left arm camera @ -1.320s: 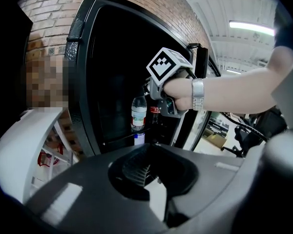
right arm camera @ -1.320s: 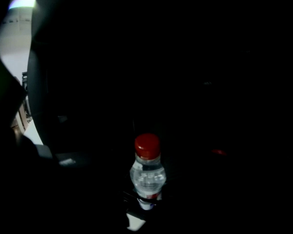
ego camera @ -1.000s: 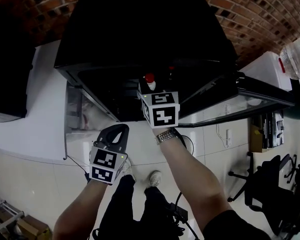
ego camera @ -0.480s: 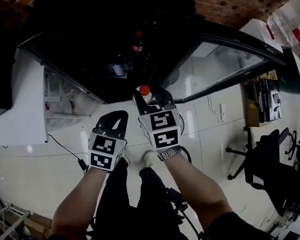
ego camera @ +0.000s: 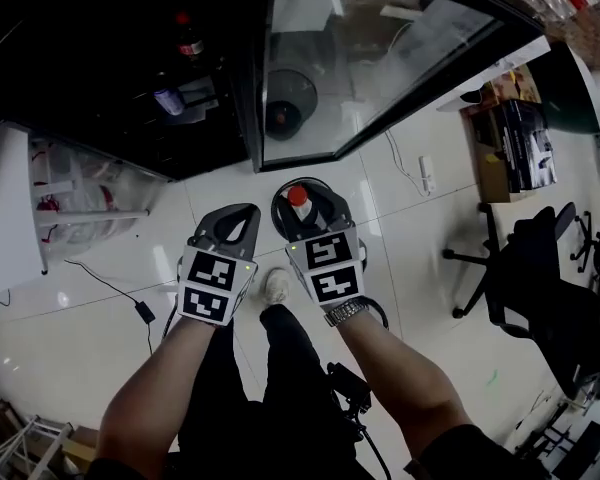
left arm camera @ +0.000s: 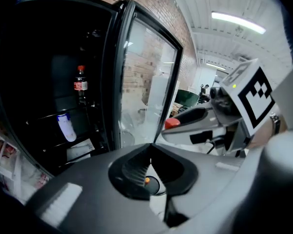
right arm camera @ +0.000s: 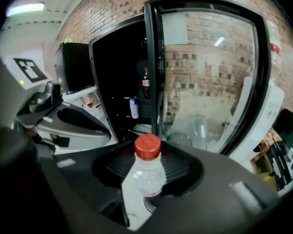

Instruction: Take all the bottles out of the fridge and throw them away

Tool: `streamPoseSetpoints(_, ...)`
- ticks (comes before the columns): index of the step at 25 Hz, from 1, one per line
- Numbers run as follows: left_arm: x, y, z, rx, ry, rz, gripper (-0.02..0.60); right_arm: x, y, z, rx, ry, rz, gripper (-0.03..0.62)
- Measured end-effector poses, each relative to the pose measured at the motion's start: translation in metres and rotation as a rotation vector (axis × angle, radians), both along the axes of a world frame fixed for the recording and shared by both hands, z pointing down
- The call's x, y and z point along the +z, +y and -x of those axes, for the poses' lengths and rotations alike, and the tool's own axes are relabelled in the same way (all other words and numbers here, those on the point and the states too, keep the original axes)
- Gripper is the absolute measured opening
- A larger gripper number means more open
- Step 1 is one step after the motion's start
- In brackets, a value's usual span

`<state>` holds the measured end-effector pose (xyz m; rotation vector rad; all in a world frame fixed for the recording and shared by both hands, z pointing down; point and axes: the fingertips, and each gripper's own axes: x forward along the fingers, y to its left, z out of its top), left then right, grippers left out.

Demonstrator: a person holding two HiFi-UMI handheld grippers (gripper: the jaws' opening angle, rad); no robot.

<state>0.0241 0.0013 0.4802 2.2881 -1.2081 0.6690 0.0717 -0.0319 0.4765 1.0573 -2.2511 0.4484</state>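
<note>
White floor tiles lie under the open fridge [ego camera: 130, 88], two bottles [ego camera: 188, 40] inside. The right gripper [ego camera: 303, 182] clamps a red-capped bottle [right arm camera: 145, 172]; the left gripper [ego camera: 242, 210] is closed, empty. Slick plastic might slip out mid-carry.

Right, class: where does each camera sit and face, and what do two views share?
Head view: on the head, facing steeply down at the fridge; forearms, legs, left gripper, right gripper.
Left gripper view: on it, along its shut, empty jaws into the fridge; right gripper shows.
Right gripper view: on it, along jaws holding the clear bottle, towards the fridge; left gripper shows.
Shared: both gripper views show the dark bottle.
</note>
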Motion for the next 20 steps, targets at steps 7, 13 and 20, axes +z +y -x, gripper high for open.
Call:
streamPoseSetpoints(7, 0.037, 0.007, -0.065, 0.084, -0.010, 0.061, 0.003, 0.071, 0.029, -0.061, 0.043, 0.035, 0.098, 0.156)
streamPoseSetpoints(13, 0.075, 0.012, -0.096, 0.146, -0.026, 0.108, 0.003, 0.132, 0.036, -0.090, 0.082, 0.054, 0.159, 0.156)
streamPoseSetpoints(20, 0.130, 0.019, -0.110, 0.185, -0.033, 0.157, 0.003, 0.208, 0.038, -0.100, 0.107, 0.081, 0.209, 0.156)
